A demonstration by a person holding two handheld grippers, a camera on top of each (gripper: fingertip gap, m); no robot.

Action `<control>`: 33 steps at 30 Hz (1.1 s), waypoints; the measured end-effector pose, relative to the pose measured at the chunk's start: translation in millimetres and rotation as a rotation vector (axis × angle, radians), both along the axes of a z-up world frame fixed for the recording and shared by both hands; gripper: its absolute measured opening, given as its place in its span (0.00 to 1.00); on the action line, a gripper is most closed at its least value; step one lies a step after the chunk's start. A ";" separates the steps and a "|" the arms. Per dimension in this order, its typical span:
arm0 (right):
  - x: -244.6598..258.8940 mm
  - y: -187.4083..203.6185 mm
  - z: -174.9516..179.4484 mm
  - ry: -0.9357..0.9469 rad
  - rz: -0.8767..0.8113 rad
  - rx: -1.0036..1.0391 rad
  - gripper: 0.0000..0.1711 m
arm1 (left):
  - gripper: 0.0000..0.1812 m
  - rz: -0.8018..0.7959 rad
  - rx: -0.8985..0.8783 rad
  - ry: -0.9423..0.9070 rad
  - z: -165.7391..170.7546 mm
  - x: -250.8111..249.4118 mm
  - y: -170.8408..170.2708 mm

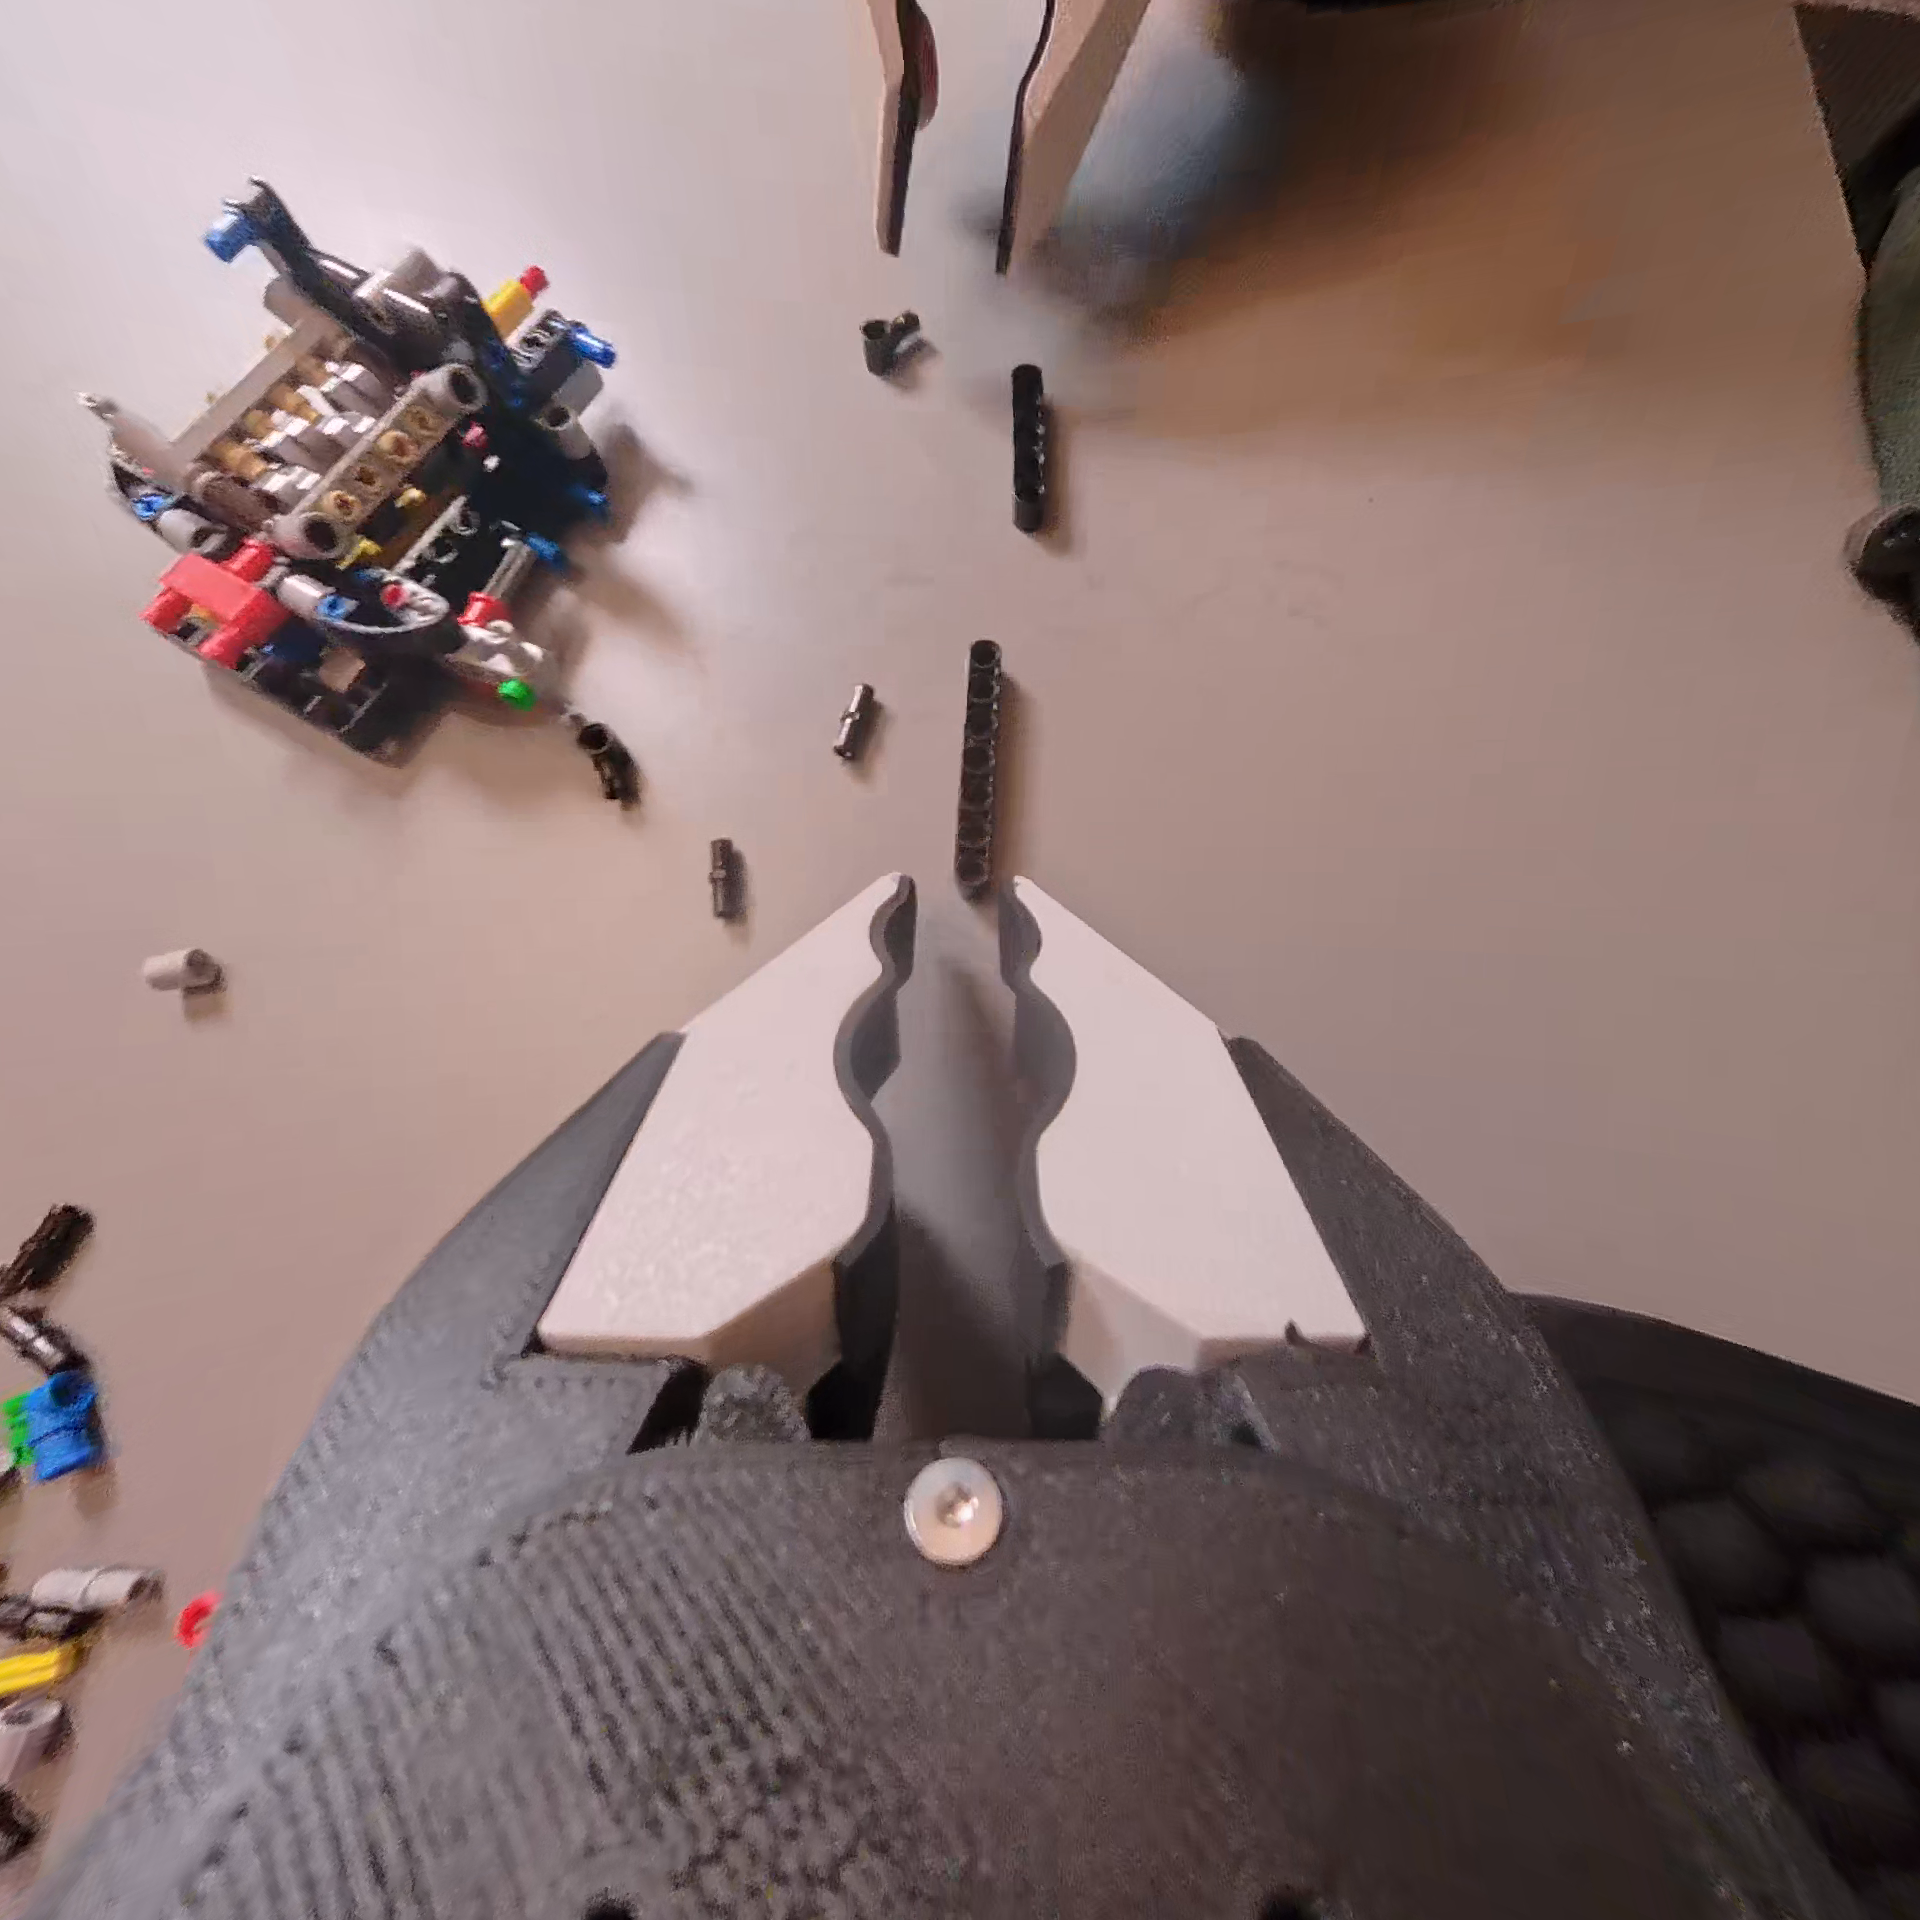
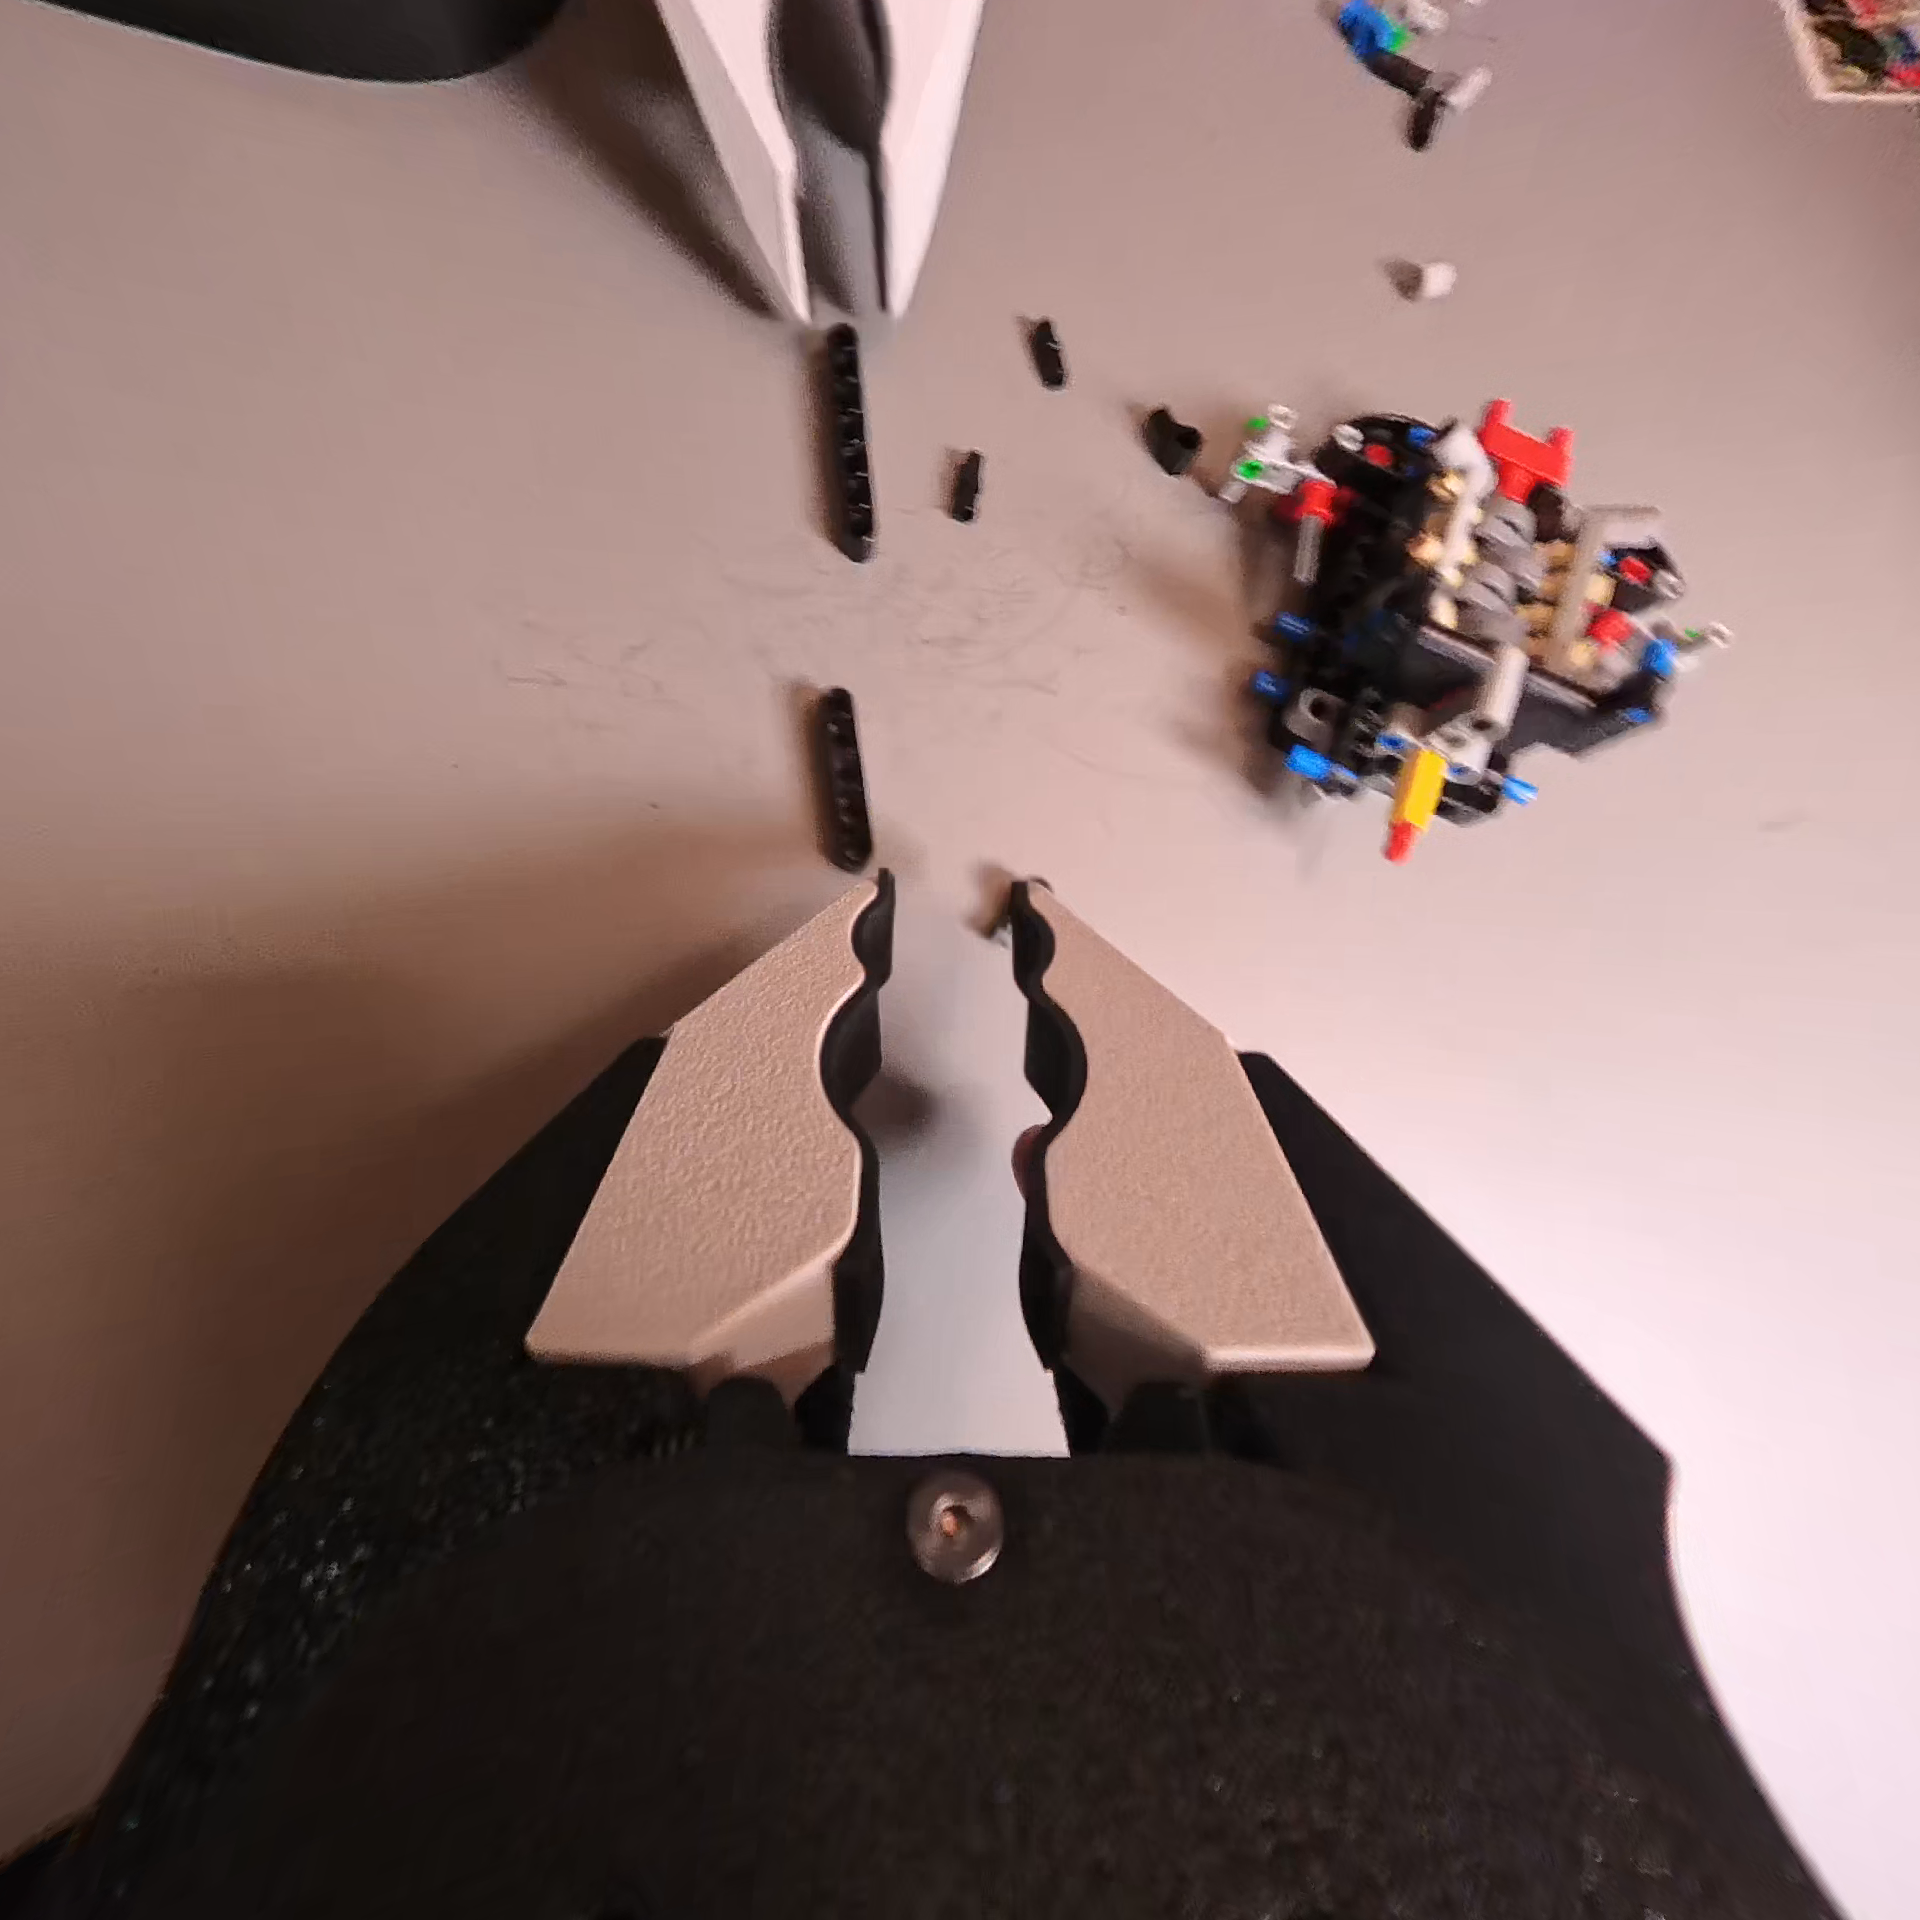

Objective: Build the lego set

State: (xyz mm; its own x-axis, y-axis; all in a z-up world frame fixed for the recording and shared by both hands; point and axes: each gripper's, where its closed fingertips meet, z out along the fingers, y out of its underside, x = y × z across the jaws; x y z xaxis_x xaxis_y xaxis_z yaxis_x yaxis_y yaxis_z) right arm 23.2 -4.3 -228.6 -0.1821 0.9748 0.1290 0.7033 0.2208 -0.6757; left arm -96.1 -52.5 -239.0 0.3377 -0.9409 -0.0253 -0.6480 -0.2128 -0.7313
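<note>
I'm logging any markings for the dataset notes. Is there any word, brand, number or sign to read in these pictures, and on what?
None can be read.
Printed sheet at the table's far corner, right wrist view: colourful print, too blurred and cropped to read.
Half-built lego model, loose black beams and both grippers: no writing visible.
</note>
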 end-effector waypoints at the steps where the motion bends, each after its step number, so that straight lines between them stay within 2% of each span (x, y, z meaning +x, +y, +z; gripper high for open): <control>1: 3.6 6.6 0.4 0.004 -0.025 0.003 0.12 | 0.08 0.010 0.004 -0.016 3.2 -2.6 2.0; 5: 10.1 20.4 -6.4 -0.010 -0.078 0.007 0.12 | 0.08 0.104 0.047 -0.054 11.7 -13.1 20.0; 9: 6.7 18.2 -11.9 -0.019 -0.069 0.011 0.12 | 0.07 0.196 0.098 -0.031 8.6 -23.5 37.6; 15: 5.8 18.0 -9.8 -0.005 -0.069 0.018 0.12 | 0.08 0.223 0.094 0.006 -4.1 -22.4 45.8; 18: 3.3 17.7 -4.5 0.022 -0.069 0.023 0.11 | 0.04 0.211 0.090 0.009 -6.4 -16.6 47.8; 22: -8.0 13.5 13.1 0.135 -0.058 0.026 0.10 | 0.02 0.202 0.104 0.019 -5.7 -10.7 50.8; 26: -31.4 -4.2 42.8 0.342 0.000 0.053 0.11 | 0.01 0.122 0.049 -0.230 29.8 25.7 35.9; 29: -46.9 -31.0 60.3 0.465 0.094 0.058 0.11 | 0.01 0.008 -0.087 -0.474 64.8 59.1 12.9; 33: -51.3 -54.1 67.4 0.512 0.185 0.052 0.10 | 0.01 -0.074 -0.176 -0.580 79.6 79.1 -3.6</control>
